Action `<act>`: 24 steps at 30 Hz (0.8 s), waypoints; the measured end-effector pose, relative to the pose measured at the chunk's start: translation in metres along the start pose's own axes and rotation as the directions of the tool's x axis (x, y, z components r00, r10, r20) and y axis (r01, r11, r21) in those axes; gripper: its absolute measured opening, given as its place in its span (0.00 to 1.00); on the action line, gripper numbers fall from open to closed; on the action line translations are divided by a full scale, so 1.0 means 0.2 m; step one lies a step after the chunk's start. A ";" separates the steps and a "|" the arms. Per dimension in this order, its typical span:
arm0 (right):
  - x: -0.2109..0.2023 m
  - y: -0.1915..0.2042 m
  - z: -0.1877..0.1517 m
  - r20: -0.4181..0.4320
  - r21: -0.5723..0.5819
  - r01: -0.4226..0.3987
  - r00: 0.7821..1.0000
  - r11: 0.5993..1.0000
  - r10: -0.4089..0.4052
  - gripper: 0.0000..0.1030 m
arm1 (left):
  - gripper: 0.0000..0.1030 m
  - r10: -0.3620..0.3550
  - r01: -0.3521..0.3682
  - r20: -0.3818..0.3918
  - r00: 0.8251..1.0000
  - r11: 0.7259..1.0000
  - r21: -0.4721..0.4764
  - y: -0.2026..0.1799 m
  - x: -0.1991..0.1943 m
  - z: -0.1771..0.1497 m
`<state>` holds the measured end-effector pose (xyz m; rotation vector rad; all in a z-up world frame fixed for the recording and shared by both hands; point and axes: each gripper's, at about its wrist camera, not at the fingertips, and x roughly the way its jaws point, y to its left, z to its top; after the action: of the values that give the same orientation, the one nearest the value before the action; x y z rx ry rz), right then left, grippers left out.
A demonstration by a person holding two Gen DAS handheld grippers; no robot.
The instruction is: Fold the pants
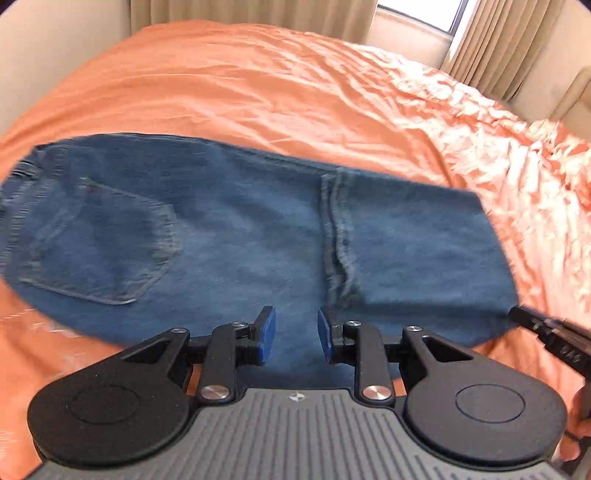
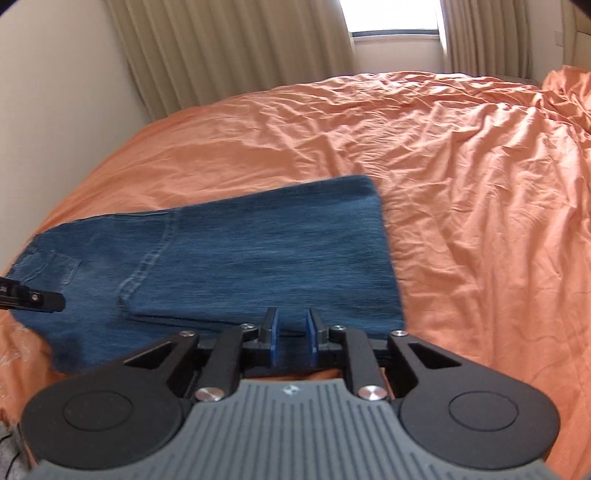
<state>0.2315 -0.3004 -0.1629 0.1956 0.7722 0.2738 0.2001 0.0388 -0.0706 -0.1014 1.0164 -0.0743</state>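
Observation:
Blue jeans lie folded on the orange bed, back pocket at the left, the leg hems folded over onto the thigh part. My left gripper is open and empty above the near edge of the jeans. My right gripper is open and empty at the near edge of the folded legs. The right gripper also shows in the left wrist view, at the jeans' right end. The left gripper shows in the right wrist view, at the left over the pocket end.
The orange bedsheet is wrinkled and spreads far to the right and behind the jeans. A beige wall, curtains and a window stand beyond the bed. A grey item shows at the bottom left.

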 end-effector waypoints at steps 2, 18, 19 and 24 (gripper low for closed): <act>-0.02 0.17 -0.04 -0.015 -0.039 -0.076 0.997 0.996 0.075 0.19 | 0.30 0.033 -0.033 0.002 0.999 0.999 0.023 0.03 -0.05 -0.03; 0.31 1.12 -0.44 -0.088 -0.524 -0.174 0.985 0.834 0.150 0.45 | 0.30 -0.092 0.099 0.038 0.995 0.966 -0.237 0.51 -0.09 -0.26; 0.32 1.14 -0.44 -0.065 -0.549 -0.149 0.989 0.823 0.135 0.44 | 0.30 -0.101 0.110 0.050 0.994 0.962 -0.250 0.53 -0.09 -0.26; 0.27 1.23 -0.42 0.052 -0.633 -0.048 0.993 0.773 0.104 0.43 | 0.30 -0.128 0.150 0.098 0.987 0.951 -0.269 0.56 -0.09 -0.26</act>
<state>0.1668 -0.0444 -0.1910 -0.4040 0.5503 0.5861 0.1472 0.1500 -0.0963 -0.4287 0.9345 -0.0561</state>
